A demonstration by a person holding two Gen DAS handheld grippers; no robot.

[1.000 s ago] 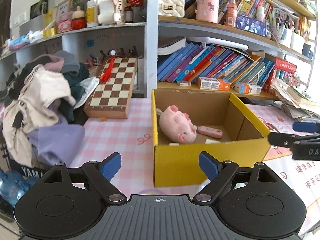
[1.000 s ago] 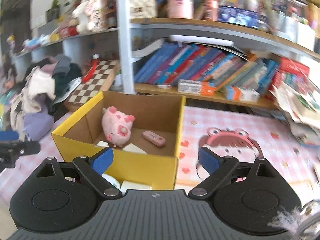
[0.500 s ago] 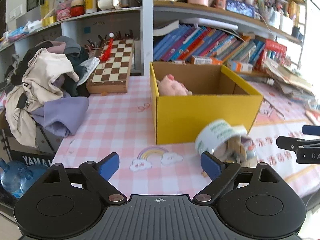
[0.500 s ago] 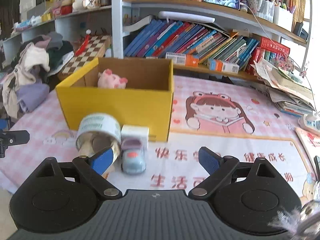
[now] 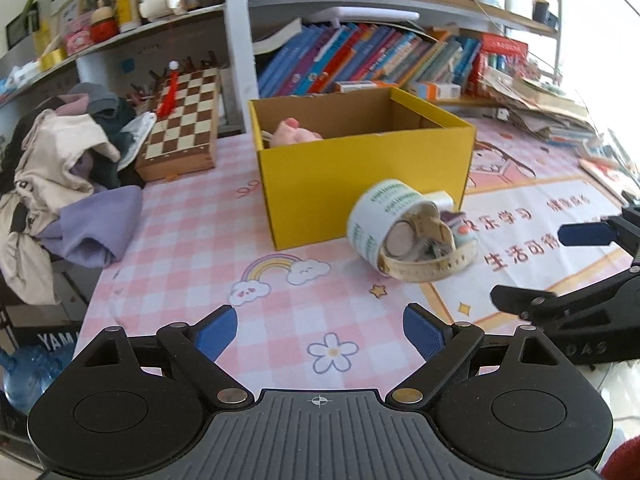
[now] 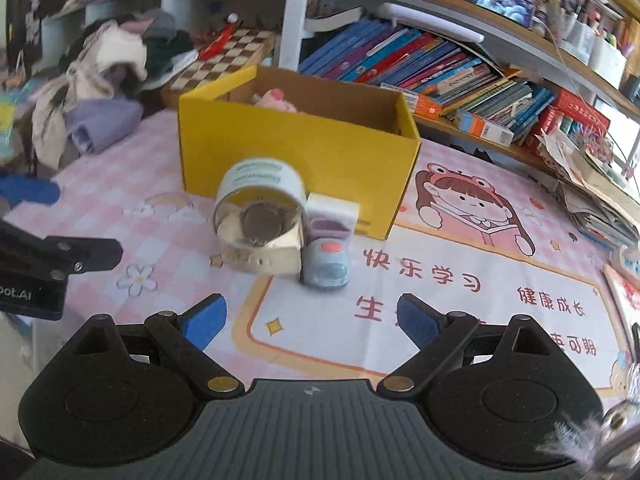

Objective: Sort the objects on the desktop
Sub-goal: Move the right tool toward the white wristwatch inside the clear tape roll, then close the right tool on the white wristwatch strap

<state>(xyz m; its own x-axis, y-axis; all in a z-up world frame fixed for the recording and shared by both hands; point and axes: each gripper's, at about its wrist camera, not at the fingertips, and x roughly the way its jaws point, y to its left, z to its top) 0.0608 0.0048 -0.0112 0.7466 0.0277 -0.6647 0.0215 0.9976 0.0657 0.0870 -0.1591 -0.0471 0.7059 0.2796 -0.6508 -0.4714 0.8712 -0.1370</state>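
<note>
A yellow cardboard box (image 5: 360, 176) (image 6: 296, 148) stands open on the pink mat, with a pink plush pig (image 5: 294, 136) (image 6: 276, 100) inside. In front of it a white tape roll (image 5: 384, 216) (image 6: 258, 196) lies on its side over a watch with a beige strap (image 5: 424, 264) (image 6: 264, 258). A small white box (image 6: 332, 210) and a grey toy car (image 6: 326, 266) sit beside it. My left gripper (image 5: 320, 330) is open and empty, short of the tape roll. My right gripper (image 6: 310, 318) is open and empty, just before the toy car.
A chessboard box (image 5: 180, 124) and a heap of clothes (image 5: 60, 176) lie at the left. Bookshelves (image 6: 440, 64) run behind the box. Stacked papers (image 6: 592, 184) are at the right. The table's left edge (image 5: 86, 304) drops off beside the clothes.
Both grippers have pulled back and lowered from over the box to the table's near side. The tape roll, watch and toy car have come into view. Both stay open.
</note>
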